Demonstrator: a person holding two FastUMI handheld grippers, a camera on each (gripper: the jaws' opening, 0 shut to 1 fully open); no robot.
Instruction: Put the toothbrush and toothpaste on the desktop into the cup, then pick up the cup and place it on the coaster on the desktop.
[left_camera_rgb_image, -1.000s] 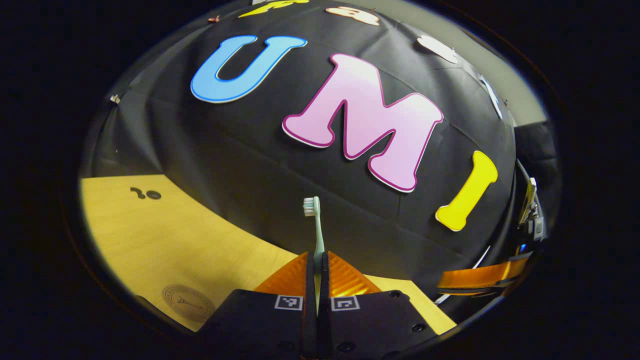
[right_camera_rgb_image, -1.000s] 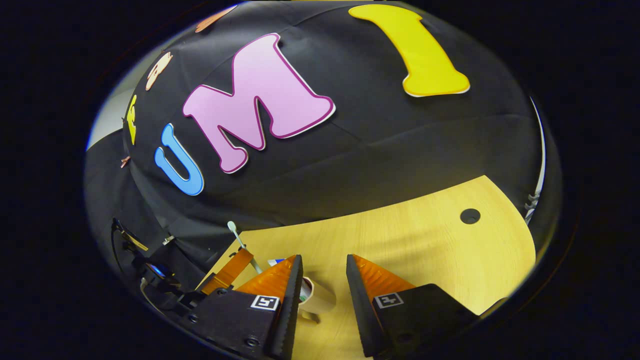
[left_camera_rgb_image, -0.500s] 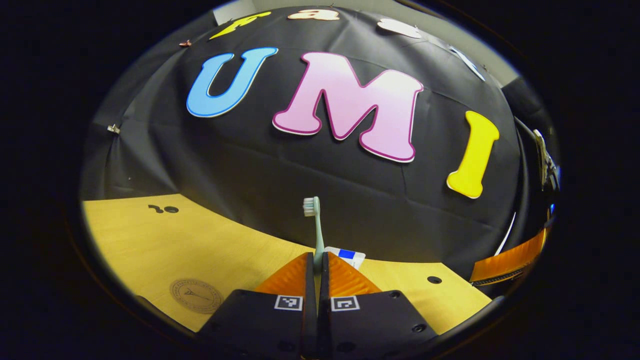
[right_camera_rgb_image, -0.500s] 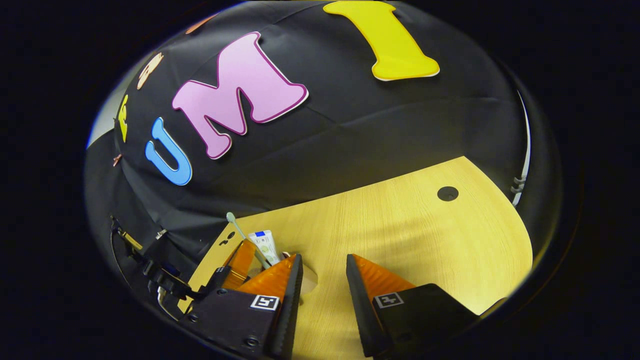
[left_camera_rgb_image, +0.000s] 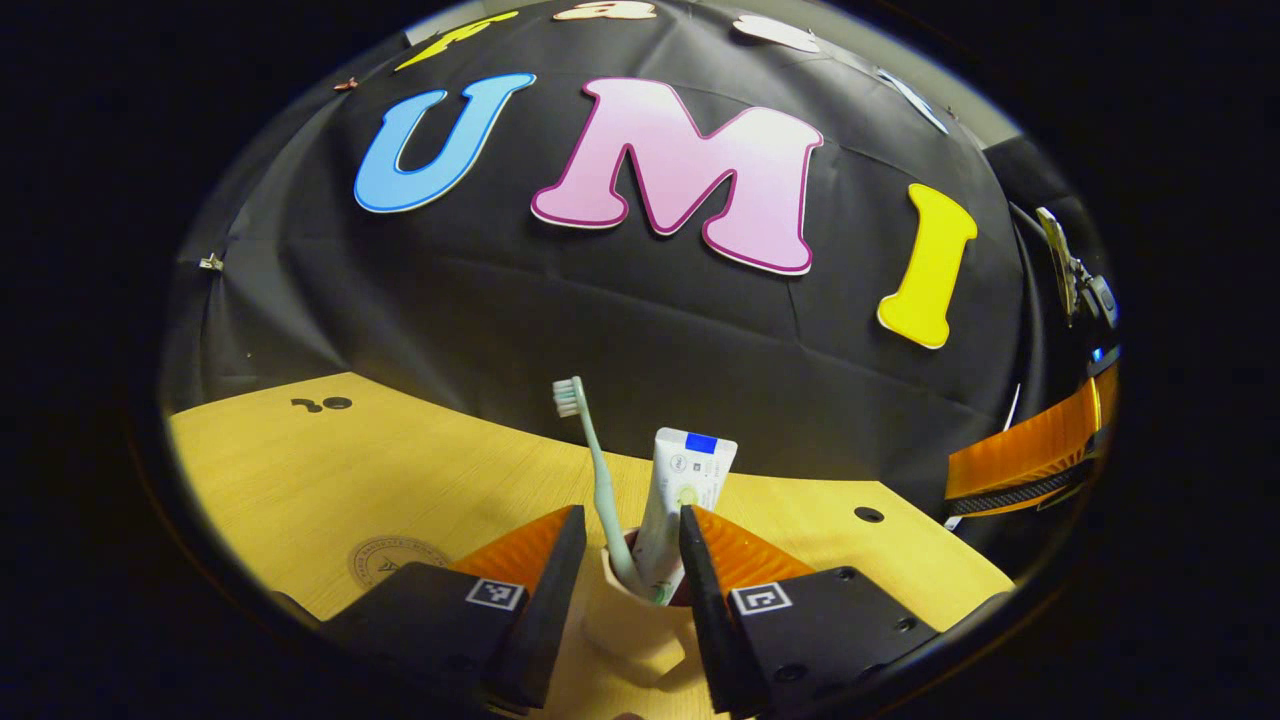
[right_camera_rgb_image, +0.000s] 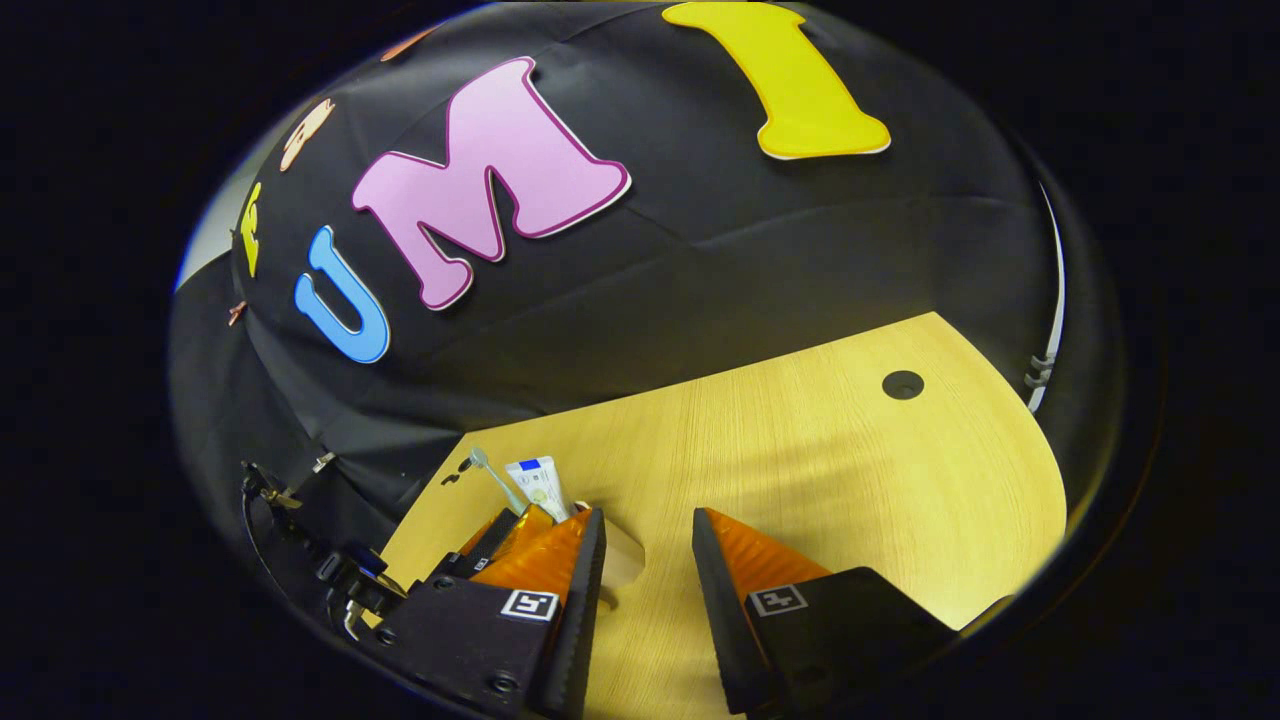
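Cup (left_camera_rgb_image: 640, 625): pale, standing on the table (left_camera_rgb_image: 300, 480), between the fingers of your left tongs (left_camera_rgb_image: 622, 545). The left gripper view gives you its rim and handle side from close up; the right gripper view shows you just a slice of it (right_camera_rgb_image: 620, 560) past the inner finger of your right tongs (right_camera_rgb_image: 648, 545).

Toothbrush (left_camera_rgb_image: 592, 470): in the cup, handle down, head up, leaning away from the toothpaste. In the right gripper view it is a thin stalk (right_camera_rgb_image: 492, 475), small and far off.

Toothpaste (left_camera_rgb_image: 680, 500): white tube, in the cup, upright, just beside the toothbrush; seen also in the right gripper view (right_camera_rgb_image: 538, 485).

Coaster (left_camera_rgb_image: 395, 560): round, printed, flat on the table near the cup, on its left in the left gripper view, partly behind your left finger.

Left tongs: fingers parted, one on each side of the cup; whether they touch it cannot be told.

Right tongs: fingers spread wide, holding nothing, above bare table just beside the cup. The left gripper view catches one orange finger (left_camera_rgb_image: 1030, 450) of them at its right edge.
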